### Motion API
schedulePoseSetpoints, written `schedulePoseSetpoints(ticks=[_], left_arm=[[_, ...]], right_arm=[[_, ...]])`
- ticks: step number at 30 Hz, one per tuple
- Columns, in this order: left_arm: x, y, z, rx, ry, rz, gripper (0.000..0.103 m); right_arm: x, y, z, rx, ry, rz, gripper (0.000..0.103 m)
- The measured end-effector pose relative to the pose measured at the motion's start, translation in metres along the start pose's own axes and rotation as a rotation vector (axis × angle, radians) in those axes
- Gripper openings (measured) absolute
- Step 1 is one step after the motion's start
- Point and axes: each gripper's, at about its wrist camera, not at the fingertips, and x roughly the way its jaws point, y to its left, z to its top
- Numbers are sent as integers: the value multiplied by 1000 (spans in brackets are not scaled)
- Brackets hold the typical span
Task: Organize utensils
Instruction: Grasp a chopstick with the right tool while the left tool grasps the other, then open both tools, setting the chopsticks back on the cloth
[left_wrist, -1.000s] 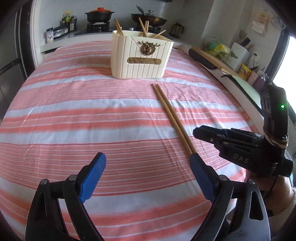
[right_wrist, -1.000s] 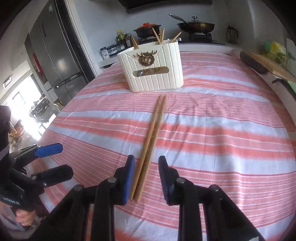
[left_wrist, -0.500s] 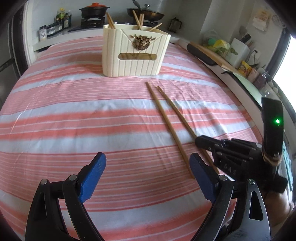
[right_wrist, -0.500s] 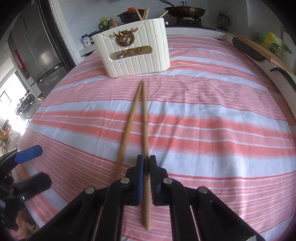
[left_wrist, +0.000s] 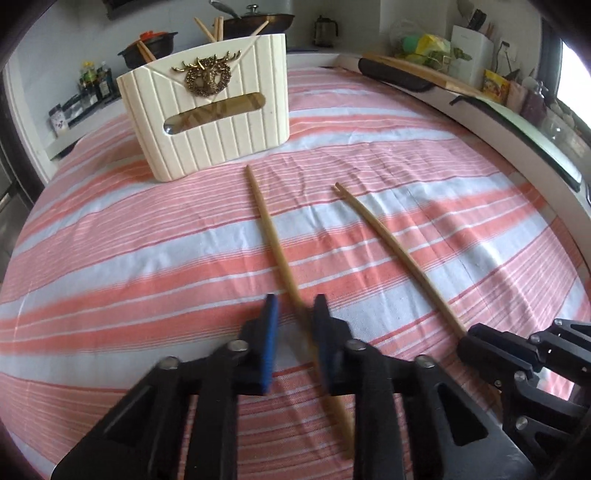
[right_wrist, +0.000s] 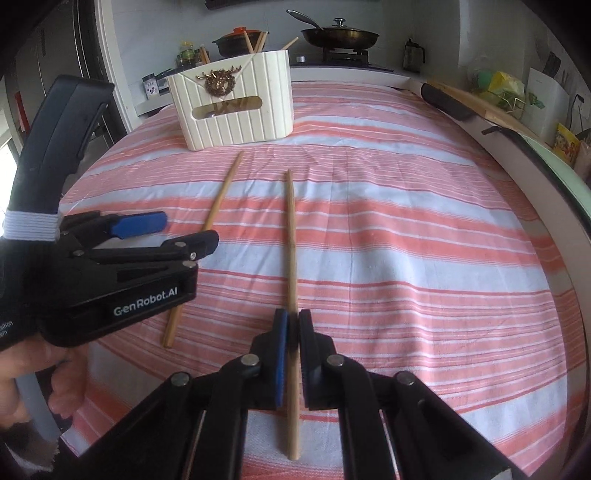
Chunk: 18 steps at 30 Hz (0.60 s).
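Two wooden chopsticks lie apart on the striped cloth. My right gripper (right_wrist: 293, 334) is shut on the right chopstick (right_wrist: 291, 229), which points toward the holder; it also shows in the left wrist view (left_wrist: 399, 254). My left gripper (left_wrist: 293, 314) straddles the left chopstick (left_wrist: 269, 229), jaws narrowed but with a gap on the left side; the chopstick rests against the right pad. The left gripper (right_wrist: 155, 236) and left chopstick (right_wrist: 218, 203) show in the right wrist view. A cream ribbed utensil holder (left_wrist: 210, 114) (right_wrist: 236, 107) with a gold deer emblem stands beyond, holding several chopsticks.
The round table's rim (left_wrist: 517, 136) curves along the right. A counter with a knife block (left_wrist: 471, 55), packets and a cutting board (left_wrist: 417, 70) lies beyond it. A stove with pots (right_wrist: 340, 37) stands behind the holder.
The right gripper has pulled its chopstick away to the right, so the two now lie apart. The left gripper moved right over the other chopstick and its jaws have closed most of the way.
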Motion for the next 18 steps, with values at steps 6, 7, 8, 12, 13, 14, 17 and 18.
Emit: schedulePoseSetpoints(ticks=[6, 7, 8, 12, 13, 14, 17, 18], left_arm=[[-12, 31, -17, -70, -11, -1, 5], [-16, 36, -22, -75, -14, 9, 5], [-21, 43, -28, -79, -17, 22, 5], [-40, 79, -57, -125, 2, 57, 5], [-44, 87, -64, -138, 2, 64, 5], [-49, 93, -70, -148, 2, 76, 5], [-59, 110, -82, -193, 4, 78, 6], [-61, 114, -83, -204, 3, 77, 6]], right_arm=[[8, 10, 7, -25, -13, -11, 6], [8, 11, 6, -29, -14, -17, 6], [7, 12, 5, -29, -13, -19, 6], [2, 17, 0, -40, 2, -28, 6], [0, 19, -2, -46, 9, -28, 6], [-2, 20, -4, -51, 13, -27, 6], [-6, 23, -8, -54, 20, -27, 7], [-6, 24, -9, -49, 24, -25, 7]])
